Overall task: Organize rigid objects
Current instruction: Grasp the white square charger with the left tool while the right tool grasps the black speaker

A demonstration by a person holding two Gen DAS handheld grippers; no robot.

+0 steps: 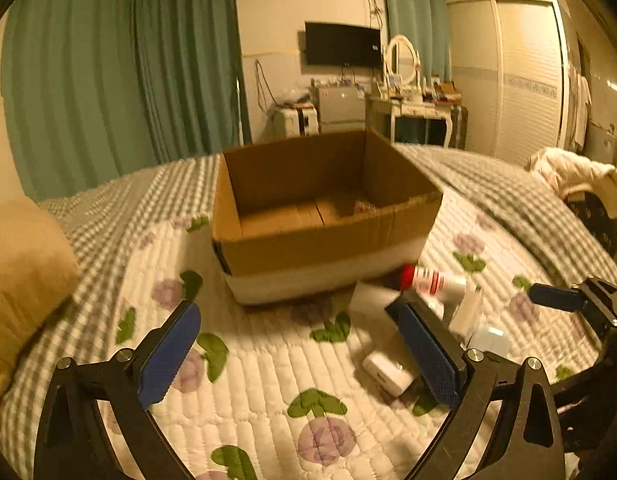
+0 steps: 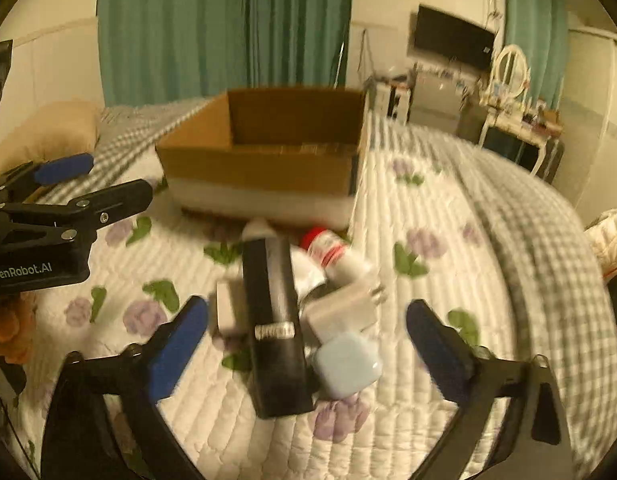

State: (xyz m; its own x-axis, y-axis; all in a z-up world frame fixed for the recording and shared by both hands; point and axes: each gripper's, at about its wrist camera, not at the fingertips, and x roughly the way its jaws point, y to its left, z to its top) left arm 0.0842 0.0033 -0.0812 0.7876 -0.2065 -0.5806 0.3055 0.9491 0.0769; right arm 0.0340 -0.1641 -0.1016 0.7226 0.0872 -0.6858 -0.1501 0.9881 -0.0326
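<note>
A cardboard box (image 1: 324, 208) sat open on the bed (image 1: 268, 360), which was covered by a white quilt printed with purple flowers and green leaves, and a grey checked blanket (image 1: 508, 196) lay over the far part of it. Inside the box only one small pale item (image 1: 364, 206) showed in a far corner, too blurred to identify. Just in front of the box lay a loose cluster of rigid objects: a white bottle with a red cap (image 2: 332, 252), a long black rectangular case (image 2: 274, 324) with a white-capped tube (image 2: 258, 228) at its far end, a white charger block (image 2: 344, 308) with its prongs visible, and a pale blue rounded case (image 2: 348, 364) nearest the camera. The right gripper (image 2: 306, 344) hung over this cluster with its jaws wide apart; the black case and the blue case lay between them, and the pads touched neither. The left gripper (image 1: 304, 352) was over bare quilt to the left of the cluster, its jaws likewise wide apart and holding nothing, with its right finger just beside another white charger (image 1: 388, 372). A tan pillow (image 1: 24, 280) rested at the left edge of the bed. Across the room were teal curtains (image 1: 120, 68), a wall-mounted television (image 1: 342, 44) and a white dressing table (image 1: 416, 112).
</note>
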